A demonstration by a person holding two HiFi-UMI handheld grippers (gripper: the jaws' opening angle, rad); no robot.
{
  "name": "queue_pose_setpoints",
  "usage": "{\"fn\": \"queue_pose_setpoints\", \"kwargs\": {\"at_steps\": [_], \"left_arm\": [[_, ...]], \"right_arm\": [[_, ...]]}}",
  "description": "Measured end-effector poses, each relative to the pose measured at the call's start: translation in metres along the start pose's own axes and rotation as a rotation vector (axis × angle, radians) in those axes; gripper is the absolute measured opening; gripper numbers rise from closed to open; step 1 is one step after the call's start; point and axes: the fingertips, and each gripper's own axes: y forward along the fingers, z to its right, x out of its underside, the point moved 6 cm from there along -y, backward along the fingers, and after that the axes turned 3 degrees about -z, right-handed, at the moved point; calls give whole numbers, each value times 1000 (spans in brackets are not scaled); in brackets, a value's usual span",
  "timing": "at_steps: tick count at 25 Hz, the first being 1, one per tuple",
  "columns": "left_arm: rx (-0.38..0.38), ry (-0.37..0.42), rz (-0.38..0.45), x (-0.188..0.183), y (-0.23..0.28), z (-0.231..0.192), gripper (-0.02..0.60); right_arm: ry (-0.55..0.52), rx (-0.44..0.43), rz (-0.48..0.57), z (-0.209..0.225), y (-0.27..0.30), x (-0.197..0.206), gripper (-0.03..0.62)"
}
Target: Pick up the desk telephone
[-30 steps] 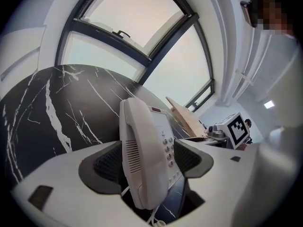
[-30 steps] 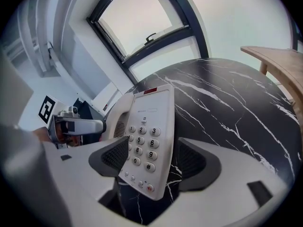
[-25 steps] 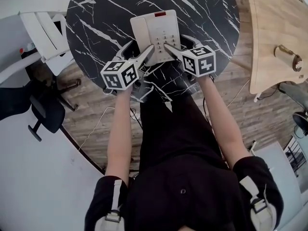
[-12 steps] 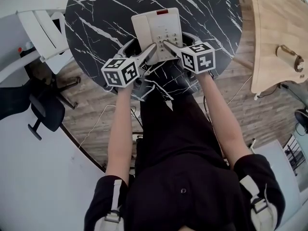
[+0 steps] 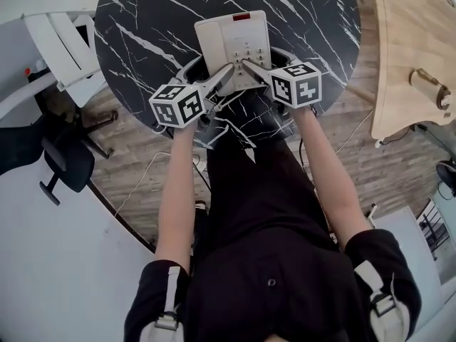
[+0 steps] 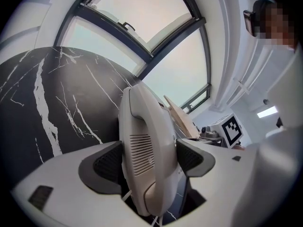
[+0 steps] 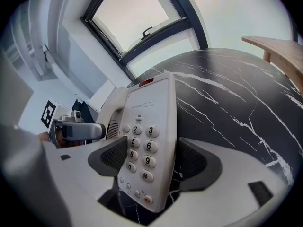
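Observation:
The cream desk telephone (image 5: 231, 45) lies on the round black marble table (image 5: 157, 20), near its front edge. My left gripper (image 5: 208, 70) straddles its handset side. In the left gripper view the handset (image 6: 142, 141) stands between the pads of the left gripper (image 6: 149, 157), whose jaws are opening. My right gripper (image 5: 263, 59) straddles the keypad side. In the right gripper view the keypad (image 7: 142, 145) fills the gap of the right gripper (image 7: 154, 157), and a thin dark slit shows beside the right pad (image 7: 189, 160). Neither gripper visibly presses on the phone.
A light wooden table (image 5: 406, 41) stands to the right of the marble one. White furniture (image 5: 64, 48) and a black office chair (image 5: 64, 162) stand at the left. Cables trail over the wooden floor (image 5: 142, 191). The phone's cord runs under the grippers at the table edge.
The head view has shifted slightly. Both grippers and the phone keep about the same places on the table.

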Motion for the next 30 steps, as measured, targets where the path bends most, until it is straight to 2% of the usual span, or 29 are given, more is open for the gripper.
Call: {"fn": "queue_pose_setpoints", "kwargs": {"at_steps": [13, 21, 30], "left_arm": [[29, -33, 30, 2, 1, -3, 379], [6, -54, 53, 4, 0, -1, 377], [-31, -85, 42, 5, -2, 3, 354]], "right_arm": [[0, -39, 4, 4, 2, 0, 336], [9, -37, -2, 3, 2, 0, 334], [31, -8, -27, 2, -1, 0, 328]]}}
